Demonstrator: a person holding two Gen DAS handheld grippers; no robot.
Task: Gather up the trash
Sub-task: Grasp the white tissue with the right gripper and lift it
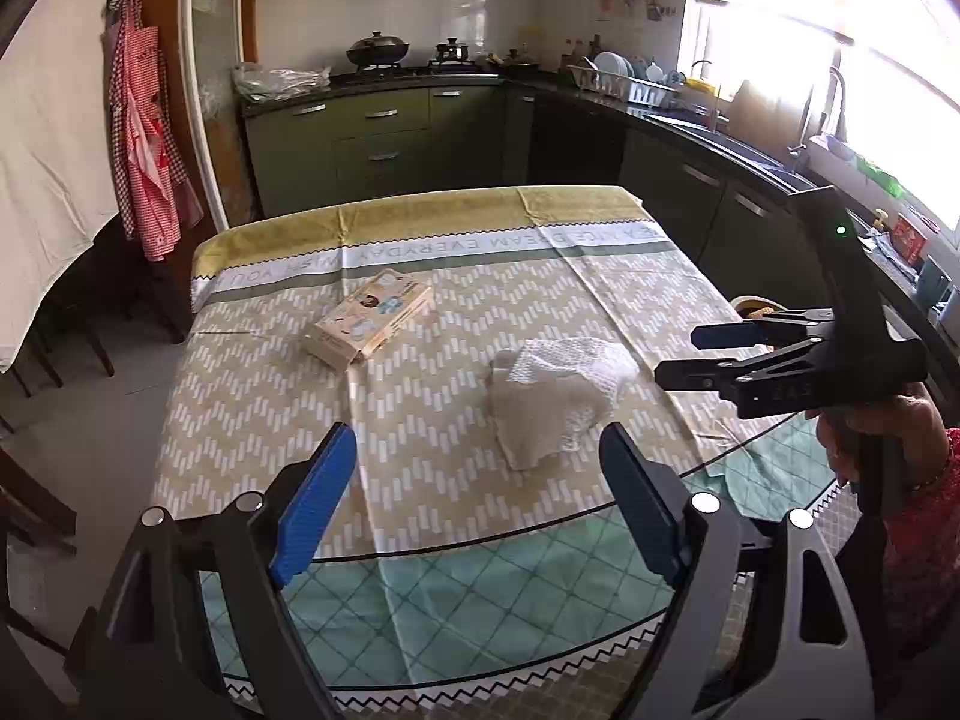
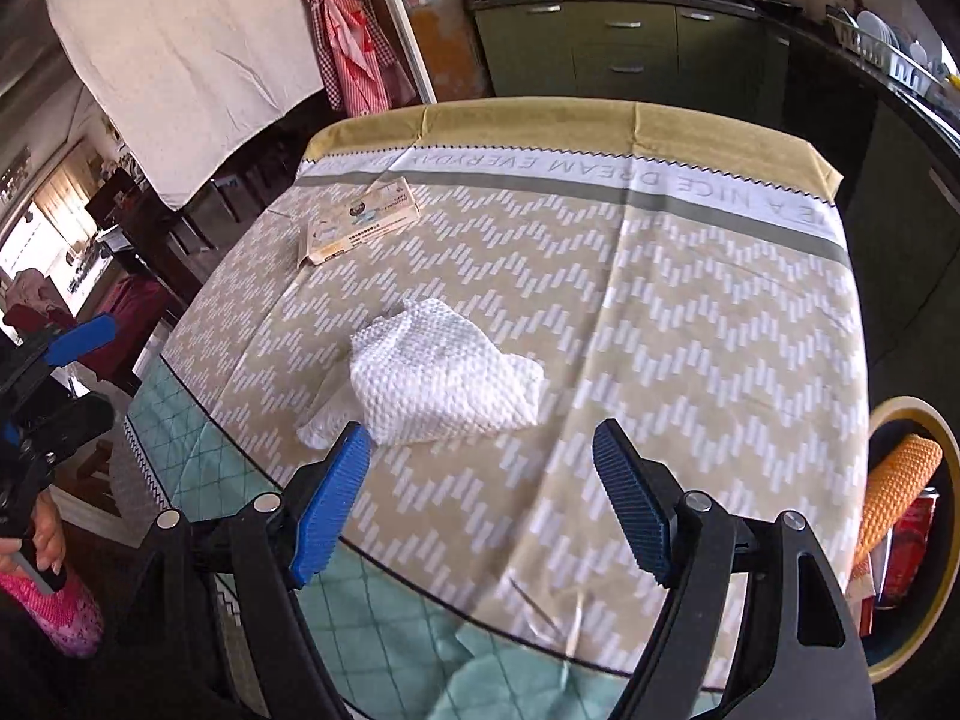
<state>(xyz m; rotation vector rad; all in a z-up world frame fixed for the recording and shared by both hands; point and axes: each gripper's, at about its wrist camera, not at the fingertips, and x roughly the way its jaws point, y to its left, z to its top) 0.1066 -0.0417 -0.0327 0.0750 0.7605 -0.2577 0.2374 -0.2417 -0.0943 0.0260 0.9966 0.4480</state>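
A crumpled white paper towel (image 1: 558, 390) lies mid-table, also in the right wrist view (image 2: 444, 381). A flat cardboard box (image 1: 369, 318) lies farther back left on the table; it also shows in the right wrist view (image 2: 360, 219). My left gripper (image 1: 480, 498) is open and empty, above the near table edge, short of the towel. My right gripper (image 2: 480, 492) is open and empty, just short of the towel; it shows from the side in the left wrist view (image 1: 678, 354). A trash bin (image 2: 924, 540) with an orange item and a red can stands right of the table.
The table wears a patterned cloth (image 1: 480, 300) over a teal one (image 1: 480, 600). Kitchen counters (image 1: 420, 114) and sink lie behind and right. Dark chairs (image 1: 36, 360) stand left. An apron (image 1: 147, 138) hangs at the doorway.
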